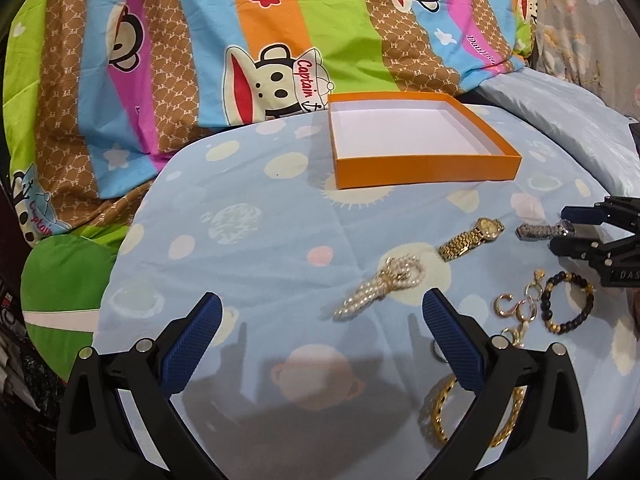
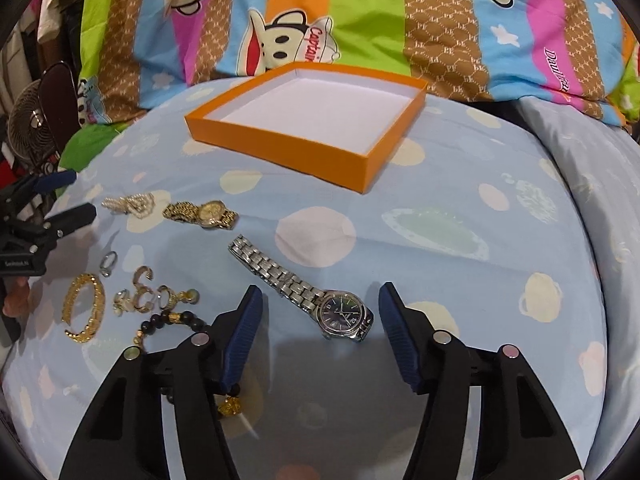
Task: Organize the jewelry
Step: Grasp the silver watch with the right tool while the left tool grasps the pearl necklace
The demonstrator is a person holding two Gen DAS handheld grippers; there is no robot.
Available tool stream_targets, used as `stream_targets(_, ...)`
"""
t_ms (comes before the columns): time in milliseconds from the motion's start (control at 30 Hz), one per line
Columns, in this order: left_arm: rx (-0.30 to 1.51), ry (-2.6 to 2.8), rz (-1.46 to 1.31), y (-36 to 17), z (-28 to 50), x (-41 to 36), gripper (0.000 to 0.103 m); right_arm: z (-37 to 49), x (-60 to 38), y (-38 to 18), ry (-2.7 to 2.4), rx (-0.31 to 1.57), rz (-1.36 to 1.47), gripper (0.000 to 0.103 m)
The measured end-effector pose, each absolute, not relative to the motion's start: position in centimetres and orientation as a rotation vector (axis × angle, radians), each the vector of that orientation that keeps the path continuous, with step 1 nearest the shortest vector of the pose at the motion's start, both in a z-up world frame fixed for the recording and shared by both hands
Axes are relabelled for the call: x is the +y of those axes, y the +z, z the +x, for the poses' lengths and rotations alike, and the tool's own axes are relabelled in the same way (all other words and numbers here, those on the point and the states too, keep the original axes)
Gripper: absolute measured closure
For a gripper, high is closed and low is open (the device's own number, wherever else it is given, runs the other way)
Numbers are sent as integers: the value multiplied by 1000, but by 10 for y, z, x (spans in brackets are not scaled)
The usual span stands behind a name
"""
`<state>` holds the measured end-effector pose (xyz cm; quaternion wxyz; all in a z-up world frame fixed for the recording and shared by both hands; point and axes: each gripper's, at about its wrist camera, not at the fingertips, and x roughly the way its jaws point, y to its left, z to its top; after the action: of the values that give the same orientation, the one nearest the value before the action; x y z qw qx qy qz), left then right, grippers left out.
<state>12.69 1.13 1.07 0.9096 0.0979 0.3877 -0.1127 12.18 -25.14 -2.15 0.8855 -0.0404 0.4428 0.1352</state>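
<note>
A silver watch (image 2: pixel 344 314) with a dark dial lies on the blue cloth between the tips of my right gripper (image 2: pixel 320 292). The pads stand apart from it on both sides, so the gripper is open. The left wrist view shows the same silver watch (image 1: pixel 538 231) with the right gripper (image 1: pixel 564 230) around its dial end. My left gripper (image 1: pixel 323 300) is open and holds nothing, just short of a pearl necklace (image 1: pixel 380 284). A gold watch (image 1: pixel 472 238) lies between the pearls and the silver watch. The orange box (image 1: pixel 424 168) sits behind them, white inside and with nothing in it.
A dark bead bracelet (image 1: pixel 568 302), several gold rings (image 1: pixel 516 308) and a gold chain bracelet (image 2: pixel 86 308) lie at the near side. A colourful striped quilt (image 1: pixel 200 60) rises behind the box. A small fan (image 2: pixel 32 128) stands beyond the left edge.
</note>
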Motion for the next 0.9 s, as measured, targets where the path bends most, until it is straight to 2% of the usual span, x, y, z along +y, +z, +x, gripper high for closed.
stream_targets(133, 813, -253, 188, 7, 133, 8, 5, 113, -254, -20, 267, 922, -73, 75)
stream_targets(333, 838, -284, 203, -4, 142, -6, 7, 95, -254, -20, 202, 920, -16, 75)
stream_targets(433, 868, -307, 205, -10, 146, -14, 22, 91, -253, -20, 175, 918, 6, 75)
stream_targets(467, 885, -311, 201, -12, 149, -16, 33, 91, -253, -20, 169, 917, 11, 75)
stream_targets(500, 901, -317, 192, -14, 152, -17, 38, 91, -253, -20, 164, 918, 23, 75)
stream_targets(533, 912, -321, 168, -14, 154, -16, 38, 91, -254, -20, 160, 918, 34, 75)
stream_targets(633, 910, -321, 147, -13, 152, -15, 49, 90, -255, -20, 151, 918, 58, 75)
stream_targets(800, 907, -338, 128, -10, 141, -16, 81, 84, -254, -19, 143, 917, 89, 75)
stream_targets(900, 917, -366, 100, -8, 134, -15, 88, 78, -253, -16, 138, 907, 114, 75)
